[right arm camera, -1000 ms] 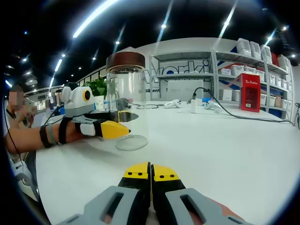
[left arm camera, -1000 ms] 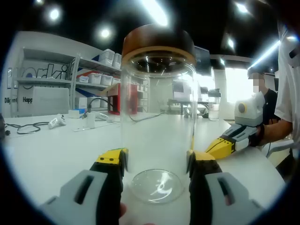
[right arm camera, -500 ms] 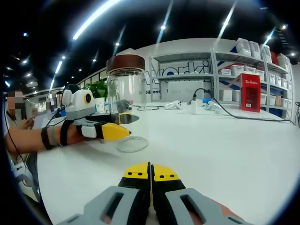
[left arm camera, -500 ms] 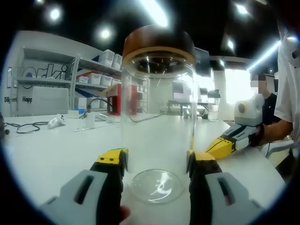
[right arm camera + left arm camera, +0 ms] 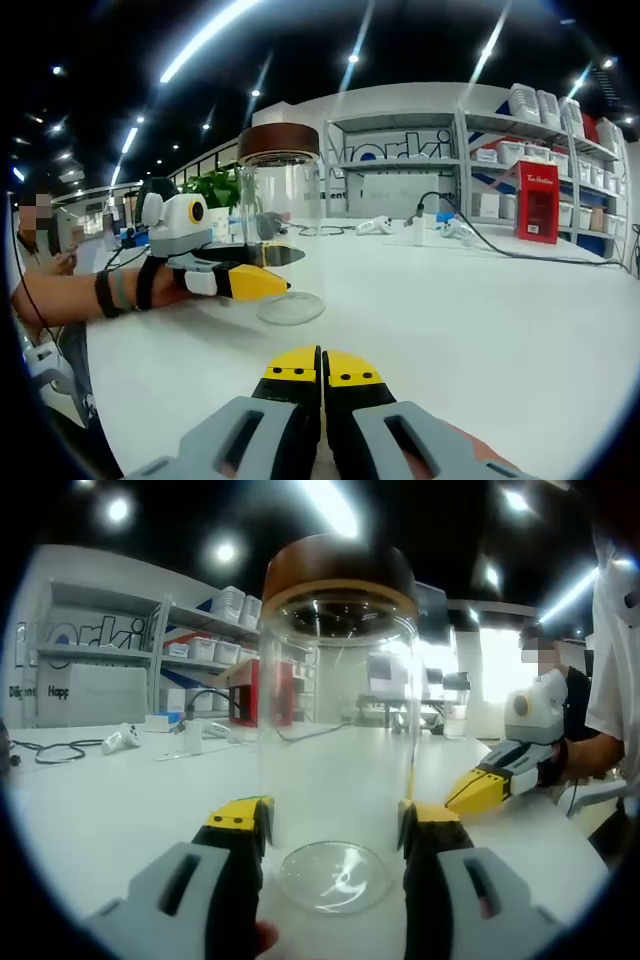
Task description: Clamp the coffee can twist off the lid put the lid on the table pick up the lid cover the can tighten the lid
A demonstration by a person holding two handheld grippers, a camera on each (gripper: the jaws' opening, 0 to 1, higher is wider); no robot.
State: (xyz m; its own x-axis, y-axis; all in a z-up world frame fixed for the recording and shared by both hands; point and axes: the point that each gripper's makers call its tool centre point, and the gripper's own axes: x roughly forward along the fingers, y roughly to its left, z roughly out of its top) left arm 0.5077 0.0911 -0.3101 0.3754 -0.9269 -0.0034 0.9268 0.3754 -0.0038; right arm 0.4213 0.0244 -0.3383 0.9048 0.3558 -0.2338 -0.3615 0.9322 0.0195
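Since a second ago the right gripper [image 5: 480, 788] has drifted a little up and away from the jar in the left gripper view, and in the right gripper view the whole scene has slid slightly rightward, which reads as that camera swinging rather than the jar moving. Its yellow-tipped jaws are pressed flat together with nothing between them in its own view [image 5: 321, 372], so it hangs empty, near the jar but not touching it. My reading is that it is lining up for the lid and the twist-off has not begun.

The left gripper [image 5: 335, 825] is clenched on the tall clear glass coffee can [image 5: 338, 750], one yellow jaw tip against each side of the wall low down; the right gripper view shows the same clamp from the side [image 5: 250, 283]. The can stands upright on the white table [image 5: 120, 800], its round base resting on the surface.

On top of the can sits the dark brown round lid [image 5: 340, 568], level and seemingly fully seated on the rim. Through the glass only the room beyond shows, so the can looks empty, though the fisheye glare on the wall leaves a thin residue possible.

Behind the can a grey shelving unit [image 5: 200, 630] carries stacked white storage bins [image 5: 228, 600], with a red box [image 5: 250, 692] nearer the can on the table's far side.
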